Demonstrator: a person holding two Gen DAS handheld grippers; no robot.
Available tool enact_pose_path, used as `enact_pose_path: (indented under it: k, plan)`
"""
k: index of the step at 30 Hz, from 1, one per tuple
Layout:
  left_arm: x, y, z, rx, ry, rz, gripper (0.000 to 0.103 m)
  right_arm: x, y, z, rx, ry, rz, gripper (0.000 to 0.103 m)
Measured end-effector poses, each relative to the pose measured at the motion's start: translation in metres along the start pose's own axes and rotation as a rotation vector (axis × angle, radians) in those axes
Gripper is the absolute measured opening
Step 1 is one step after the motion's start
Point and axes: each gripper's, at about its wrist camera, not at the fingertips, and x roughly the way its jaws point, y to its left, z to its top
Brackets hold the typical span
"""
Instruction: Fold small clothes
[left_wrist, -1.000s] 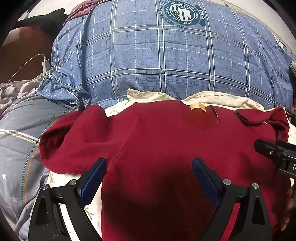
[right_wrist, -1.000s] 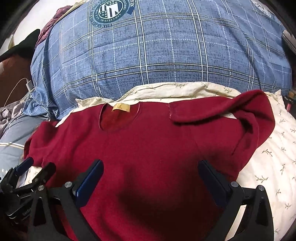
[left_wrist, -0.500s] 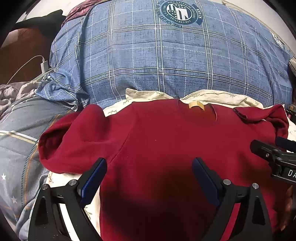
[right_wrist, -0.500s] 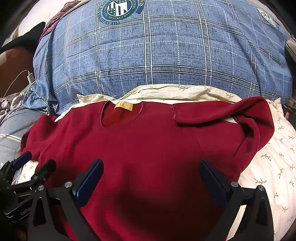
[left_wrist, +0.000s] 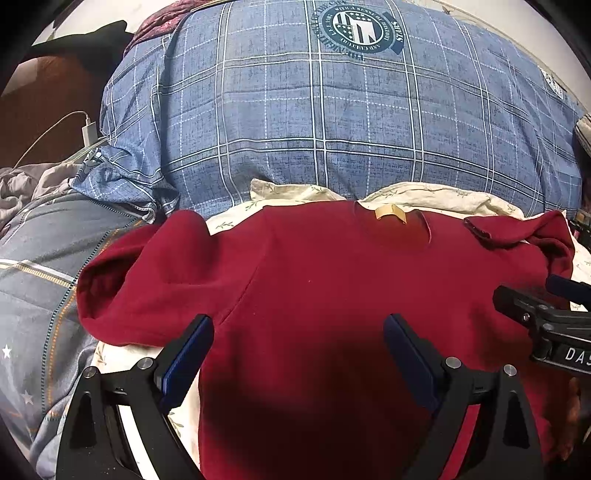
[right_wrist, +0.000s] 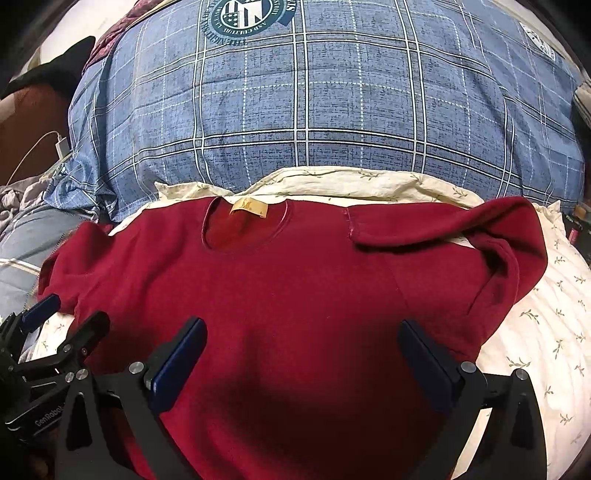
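A dark red long-sleeved top (left_wrist: 332, 280) lies flat, front up, on a cream leaf-print sheet (right_wrist: 546, 332), neckline and tan label (right_wrist: 248, 206) at the far side. Its right sleeve (right_wrist: 443, 229) is folded inward across the shoulder; its left sleeve (left_wrist: 122, 280) lies bunched at the left. My left gripper (left_wrist: 298, 354) is open and empty above the top's left half. My right gripper (right_wrist: 302, 354) is open and empty above its middle. Each gripper shows at the edge of the other's view: the right in the left wrist view (left_wrist: 543, 306), the left in the right wrist view (right_wrist: 62, 328).
A big blue plaid quilt (left_wrist: 332, 129) with a round badge is piled just behind the top. A grey striped cover (left_wrist: 40, 266) lies to the left, with a white charger and cable (left_wrist: 88, 133) beyond it.
Both grippers have drifted slightly; the top and its sleeves lie as before. Both stay open.
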Motion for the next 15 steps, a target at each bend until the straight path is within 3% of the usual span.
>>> enact_pose_path:
  k: [15]
  plan:
    - [-0.0022,-0.0022,-0.002,0.01,-0.004,0.036,0.094,0.0039,0.001,-0.0025,-0.005,0.02,0.0,0.103]
